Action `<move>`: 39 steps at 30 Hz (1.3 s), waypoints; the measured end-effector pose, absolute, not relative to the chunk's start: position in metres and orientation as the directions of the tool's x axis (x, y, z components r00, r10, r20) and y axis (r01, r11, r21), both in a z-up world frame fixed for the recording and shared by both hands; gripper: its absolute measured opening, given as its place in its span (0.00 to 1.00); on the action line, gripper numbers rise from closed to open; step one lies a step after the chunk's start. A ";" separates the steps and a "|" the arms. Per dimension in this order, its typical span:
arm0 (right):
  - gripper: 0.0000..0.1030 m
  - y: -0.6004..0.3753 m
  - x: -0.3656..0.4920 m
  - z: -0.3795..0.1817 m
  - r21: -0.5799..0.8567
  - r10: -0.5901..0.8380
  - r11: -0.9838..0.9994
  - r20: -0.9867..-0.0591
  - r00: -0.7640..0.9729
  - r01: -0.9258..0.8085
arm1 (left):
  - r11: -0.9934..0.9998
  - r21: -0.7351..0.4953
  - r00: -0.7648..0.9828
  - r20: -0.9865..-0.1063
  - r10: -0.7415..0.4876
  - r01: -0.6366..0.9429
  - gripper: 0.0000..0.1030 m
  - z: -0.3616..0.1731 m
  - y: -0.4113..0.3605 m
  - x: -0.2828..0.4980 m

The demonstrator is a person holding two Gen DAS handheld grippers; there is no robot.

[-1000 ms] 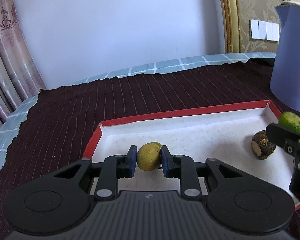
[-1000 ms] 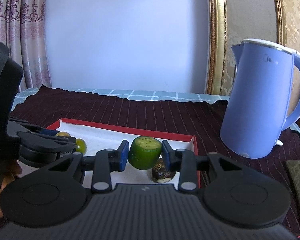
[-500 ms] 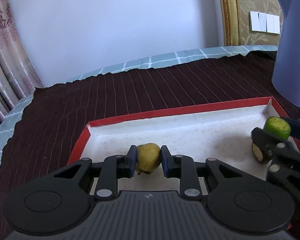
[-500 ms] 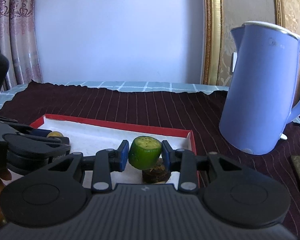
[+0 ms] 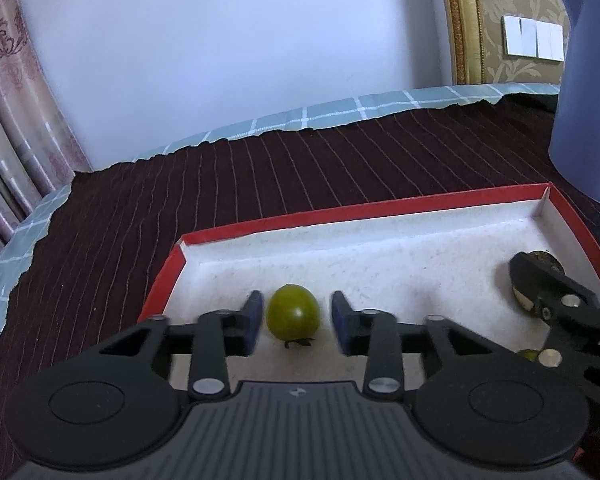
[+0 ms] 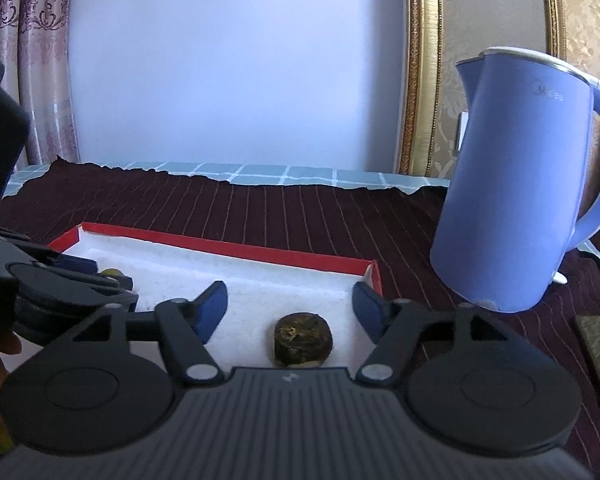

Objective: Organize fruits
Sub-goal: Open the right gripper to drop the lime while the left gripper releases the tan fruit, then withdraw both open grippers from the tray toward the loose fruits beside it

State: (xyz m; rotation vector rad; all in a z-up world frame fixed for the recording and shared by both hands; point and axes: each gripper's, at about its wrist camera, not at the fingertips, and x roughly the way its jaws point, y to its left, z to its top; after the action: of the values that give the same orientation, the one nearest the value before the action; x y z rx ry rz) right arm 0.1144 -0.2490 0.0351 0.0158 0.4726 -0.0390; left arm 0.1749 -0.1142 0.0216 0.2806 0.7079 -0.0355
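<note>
on my left camera i see the left gripper (image 5: 294, 317) with its jaws just opened, spread to either side of the small green fruit (image 5: 293, 317). the fruit sits on the white floor of the red-rimmed tray (image 5: 380, 210), near its left wall, and neither blue pad touches it. at the right edge of that view the right gripper (image 5: 540, 292) reaches into the tray's far right end, over a brown, dark-skinned fruit (image 5: 544, 258) that it mostly hides. a sliver of green (image 5: 529, 355) shows beneath that gripper; i think it's the cut green fruit, but too little shows to be sure.

on my right camera the right gripper's jaws have just been opening too and stand wide apart with nothing between the pads. the brown fruit (image 6: 303, 339) rests on the tray floor below and between them, untouched, close to the tray's right wall. a blue kettle (image 6: 516, 184) stands on the dark striped cloth (image 6: 260, 216) to the right of the tray, apart from it.
</note>
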 end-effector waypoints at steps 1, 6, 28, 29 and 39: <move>0.77 -0.250 0.114 0.036 0.004 -0.043 0.999 -0.452 0.891 0.050 | 0.963 0.240 0.762 -0.644 0.065 0.121 0.54 0.022 -0.112 0.174; 0.98 -0.257 0.106 0.040 0.049 -0.039 0.997 -0.418 0.908 0.066 | 0.964 0.248 0.777 -0.625 0.079 0.101 0.62 0.026 -0.106 0.169; 1.00 -0.228 0.071 0.038 -0.086 -0.201 0.980 -0.436 0.877 0.181 | 0.990 0.134 0.805 -0.592 0.049 0.038 0.76 0.036 -0.062 0.125; 1.00 -0.227 0.069 0.038 -0.085 -0.190 0.982 -0.438 0.878 0.170 | 0.992 0.125 0.804 -0.593 0.045 0.036 0.77 0.037 -0.060 0.124; 1.00 -0.235 0.043 0.037 0.041 -0.129 0.986 -0.405 0.905 0.159 | 0.996 0.087 0.799 -0.600 0.038 0.018 0.78 0.031 -0.047 0.116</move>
State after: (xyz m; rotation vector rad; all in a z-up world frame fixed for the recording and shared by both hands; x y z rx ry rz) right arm 0.0435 -0.2347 0.0372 0.0739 0.4127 -0.1490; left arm 0.1160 -0.0472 0.0313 0.0898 0.6447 0.0106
